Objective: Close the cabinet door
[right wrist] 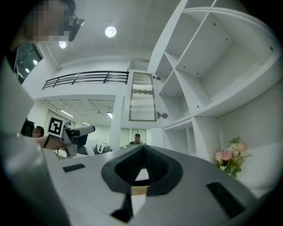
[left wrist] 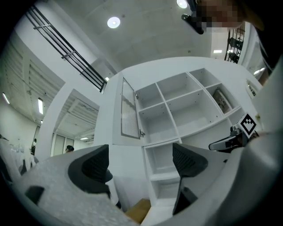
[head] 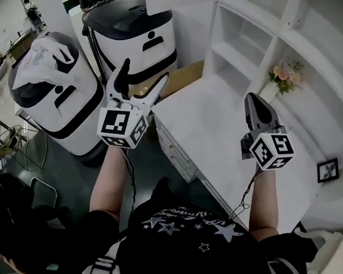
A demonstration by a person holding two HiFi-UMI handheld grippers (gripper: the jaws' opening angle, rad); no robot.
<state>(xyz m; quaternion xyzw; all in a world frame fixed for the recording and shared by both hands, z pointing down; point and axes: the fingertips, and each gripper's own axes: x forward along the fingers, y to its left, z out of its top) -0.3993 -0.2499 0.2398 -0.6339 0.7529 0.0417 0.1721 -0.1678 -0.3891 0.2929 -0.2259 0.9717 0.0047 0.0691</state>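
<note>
The cabinet door (left wrist: 128, 108), white-framed with a ribbed glass panel, stands swung open at the upper left of the white shelf unit (left wrist: 185, 106). It also shows in the right gripper view as the door (right wrist: 142, 96) with a small knob beside it. My left gripper (head: 143, 74) is held open above the desk's left end, its jaws wide apart and empty (left wrist: 139, 163). My right gripper (head: 258, 110) hovers over the white desk (head: 215, 132) with its jaws pressed together and nothing in them (right wrist: 141, 163). Neither gripper touches the door.
A vase of pink flowers (head: 282, 75) and a small picture frame (head: 327, 170) stand on the desk by the shelves. Two white and black machines (head: 135, 29) (head: 53, 88) and a cardboard box (head: 182, 79) stand left of the desk. Drawers (head: 176, 152) face the person.
</note>
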